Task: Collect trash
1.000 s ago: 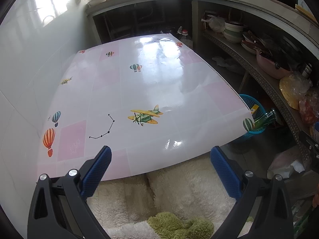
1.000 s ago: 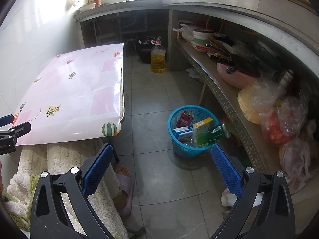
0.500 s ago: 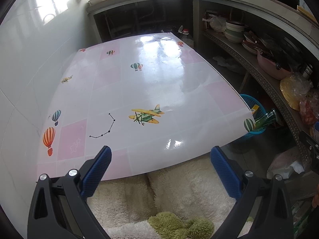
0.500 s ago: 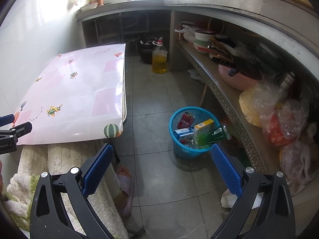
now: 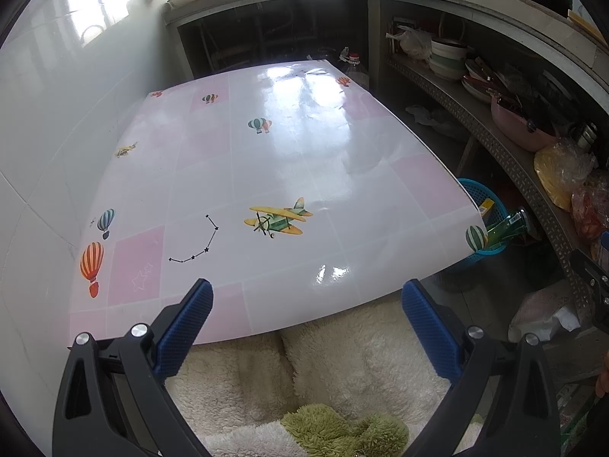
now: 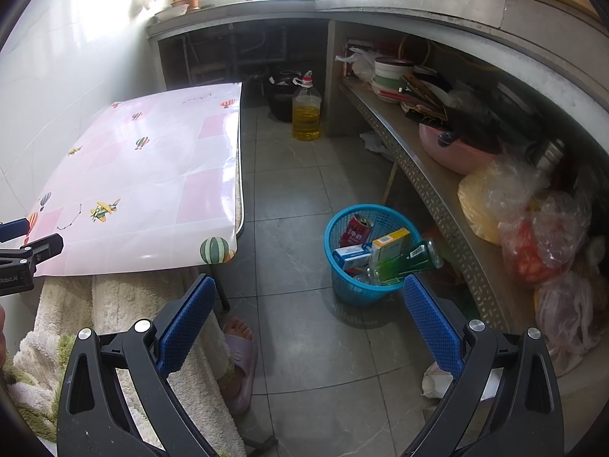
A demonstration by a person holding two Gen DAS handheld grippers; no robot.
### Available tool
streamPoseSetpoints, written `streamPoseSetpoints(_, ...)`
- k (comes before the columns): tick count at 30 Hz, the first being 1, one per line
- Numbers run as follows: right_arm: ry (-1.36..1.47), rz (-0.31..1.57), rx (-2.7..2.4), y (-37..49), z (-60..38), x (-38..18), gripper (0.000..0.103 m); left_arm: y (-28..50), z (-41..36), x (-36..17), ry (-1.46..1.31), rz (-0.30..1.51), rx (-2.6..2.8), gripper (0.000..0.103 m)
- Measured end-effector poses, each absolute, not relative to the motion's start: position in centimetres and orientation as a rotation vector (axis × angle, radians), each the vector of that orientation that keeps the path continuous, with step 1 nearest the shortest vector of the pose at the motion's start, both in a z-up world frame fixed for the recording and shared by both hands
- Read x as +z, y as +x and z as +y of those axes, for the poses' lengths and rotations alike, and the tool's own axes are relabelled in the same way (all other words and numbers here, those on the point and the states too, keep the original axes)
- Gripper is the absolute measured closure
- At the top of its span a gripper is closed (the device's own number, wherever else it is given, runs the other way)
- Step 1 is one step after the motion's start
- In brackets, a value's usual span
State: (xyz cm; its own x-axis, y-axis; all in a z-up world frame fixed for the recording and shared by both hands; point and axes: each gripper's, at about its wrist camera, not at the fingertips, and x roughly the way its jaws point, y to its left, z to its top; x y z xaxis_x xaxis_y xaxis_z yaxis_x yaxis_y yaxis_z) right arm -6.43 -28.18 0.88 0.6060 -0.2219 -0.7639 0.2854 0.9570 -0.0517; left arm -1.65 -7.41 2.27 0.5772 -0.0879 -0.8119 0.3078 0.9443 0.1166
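A blue plastic basket (image 6: 344,285) stands on the tiled floor right of the table. It holds a red can (image 6: 356,230), a yellow-and-white box (image 6: 390,247), a blue-and-white box (image 6: 350,256) and a green bottle (image 6: 409,261). The basket also shows in the left wrist view (image 5: 477,194) past the table's right edge. My right gripper (image 6: 310,321) is open and empty, above the floor near the basket. My left gripper (image 5: 306,325) is open and empty over the table's near edge. The table (image 5: 289,152) has a glossy pink-and-white cloth with nothing on it.
A metal shelf (image 6: 430,186) along the right carries bowls, a pink basin (image 6: 453,152) and plastic bags (image 6: 548,228). An oil jug (image 6: 306,114) stands on the floor behind. A slippered foot (image 6: 238,354) and fluffy cream clothing (image 5: 342,358) are below the grippers.
Both views have shifted very slightly. Both grippers stay open and empty.
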Motion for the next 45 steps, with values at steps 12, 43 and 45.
streamPoseSetpoints(12, 0.08, 0.872, -0.293, -6.42, -28.15, 0.88, 0.008, -1.58, -7.39, 2.22, 0.257, 0.931, -0.234, 0.006)
streamPoseSetpoints(43, 0.075, 0.875, -0.285, -6.16, -28.32, 0.68, 0.008, -1.46, -7.21, 1.79, 0.255, 0.943, -0.235, 0.006)
streamPoseSetpoints(45, 0.076, 0.875, -0.285, -6.17, -28.32, 0.7, 0.008, -1.44, -7.21, 1.79, 0.256, 0.944, -0.236, 0.006)
